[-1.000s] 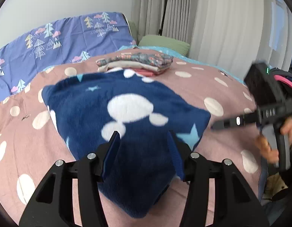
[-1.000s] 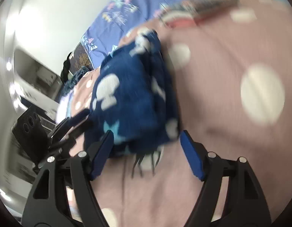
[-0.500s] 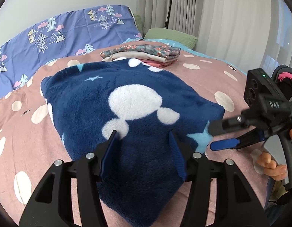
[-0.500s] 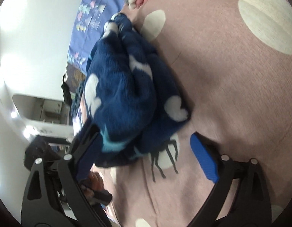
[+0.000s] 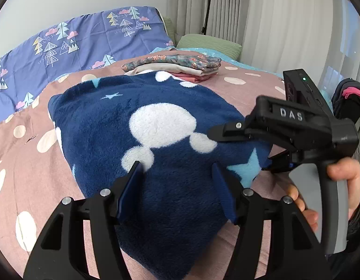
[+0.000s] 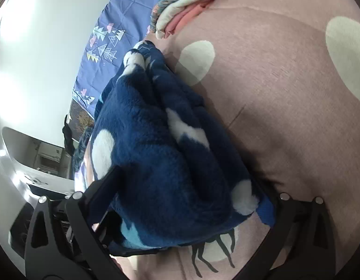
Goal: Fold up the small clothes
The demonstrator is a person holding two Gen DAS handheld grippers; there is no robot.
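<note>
On the pink dotted bed cover: navy fleece garment lying folded; left hand-held gripper and right hand-held gripper both straddling it, jaws apart, just widening.

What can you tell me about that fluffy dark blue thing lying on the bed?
The navy fleece garment looks thick and plushy, printed with white mouse-head shapes and pale blue stars. It lies in bulky folded layers on the pink spotted bedspread, near a stack of folded clothes. The left tool straddles its near part; the right tool, jaws just opened wide, reaches around its corner.
</note>
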